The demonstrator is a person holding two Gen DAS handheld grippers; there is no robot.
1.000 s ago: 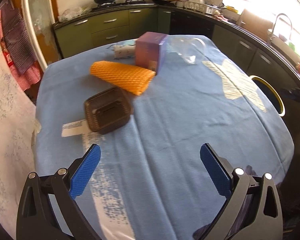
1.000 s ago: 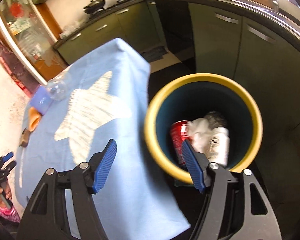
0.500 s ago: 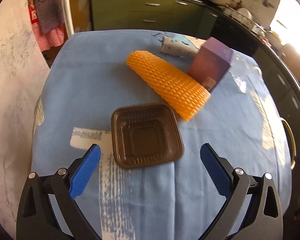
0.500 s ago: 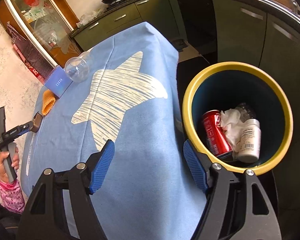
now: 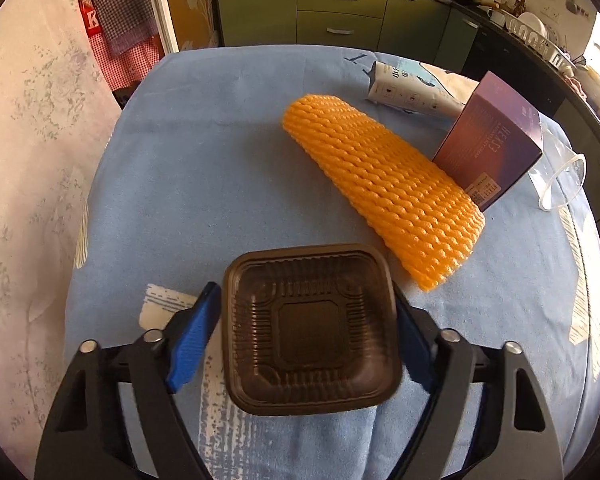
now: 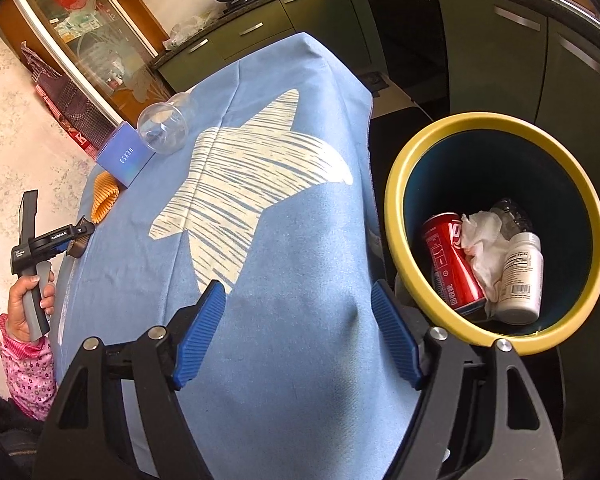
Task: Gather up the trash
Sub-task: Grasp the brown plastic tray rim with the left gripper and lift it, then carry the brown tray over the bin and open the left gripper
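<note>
On the blue tablecloth (image 5: 204,168), the left gripper (image 5: 306,330) sits closed around a brown plastic tray (image 5: 310,330), one blue pad pressed to each side of its rim. Just beyond the tray lies an orange foam net (image 5: 380,188), its far side touching a purple box (image 5: 492,148); a white pouch (image 5: 408,92) lies behind the box and a clear plastic cup (image 5: 560,176) lies tipped over to its right. The right gripper (image 6: 298,332) hangs open and empty above the table's edge. Beside the table stands a yellow-rimmed bin (image 6: 396,208), holding a red can (image 6: 450,260), crumpled tissue (image 6: 484,244) and a white pill bottle (image 6: 522,276).
</note>
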